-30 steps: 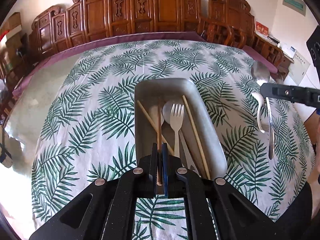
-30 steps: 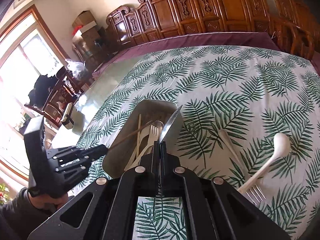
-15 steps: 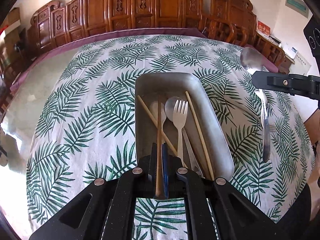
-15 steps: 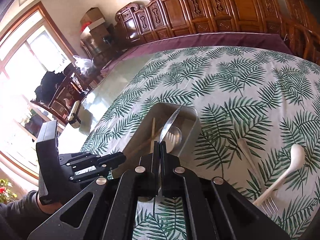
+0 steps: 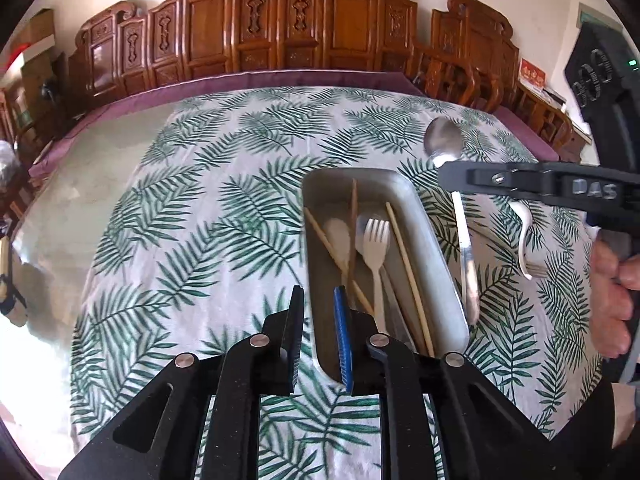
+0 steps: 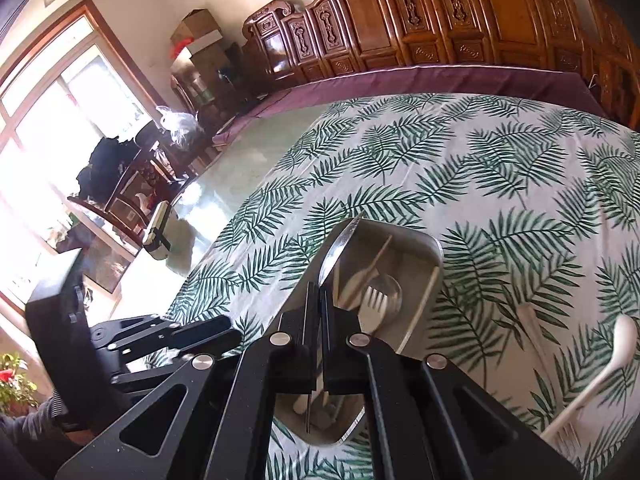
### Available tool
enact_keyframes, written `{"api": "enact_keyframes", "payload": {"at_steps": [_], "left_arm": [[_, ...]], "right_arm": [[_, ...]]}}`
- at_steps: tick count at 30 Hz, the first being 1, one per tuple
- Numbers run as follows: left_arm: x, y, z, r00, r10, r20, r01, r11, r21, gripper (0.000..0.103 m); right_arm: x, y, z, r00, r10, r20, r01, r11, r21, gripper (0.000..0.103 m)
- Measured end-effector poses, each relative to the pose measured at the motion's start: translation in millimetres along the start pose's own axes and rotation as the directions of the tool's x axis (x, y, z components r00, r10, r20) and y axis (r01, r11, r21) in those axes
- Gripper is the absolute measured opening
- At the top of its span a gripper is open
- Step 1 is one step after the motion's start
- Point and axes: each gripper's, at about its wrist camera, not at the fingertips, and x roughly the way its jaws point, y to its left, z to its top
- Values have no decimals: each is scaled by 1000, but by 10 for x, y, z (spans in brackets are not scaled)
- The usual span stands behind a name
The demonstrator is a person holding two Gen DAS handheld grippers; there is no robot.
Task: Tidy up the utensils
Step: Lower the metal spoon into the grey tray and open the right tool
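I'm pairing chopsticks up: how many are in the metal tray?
3: a dark chopstick lying lengthwise, a pale chopstick crossing it, a second pale chopstick by the tray's right wall. The left gripper may hide more.

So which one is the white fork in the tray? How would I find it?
On the leafy tablecloth sits a long metal tray. Inside, between thin wooden chopsticks, lies the white fork, prongs pointing to the far end. It is the only thing there with prongs.
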Motion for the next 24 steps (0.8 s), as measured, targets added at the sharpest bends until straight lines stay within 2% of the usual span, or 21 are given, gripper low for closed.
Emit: {"api": "enact_keyframes", "payload": {"at_steps": [11,24], "left_arm": [[-137,297,-32,999,44,12,-44,998,-34,19],[-179,314,-94,999,54,3,-54,998,-37,19]], "right_arm": [[624,52,-24,996,-21,-91,21,1000,-3,2],[938,18,-150,985,-62,-163,59,998,-22,3]]}}
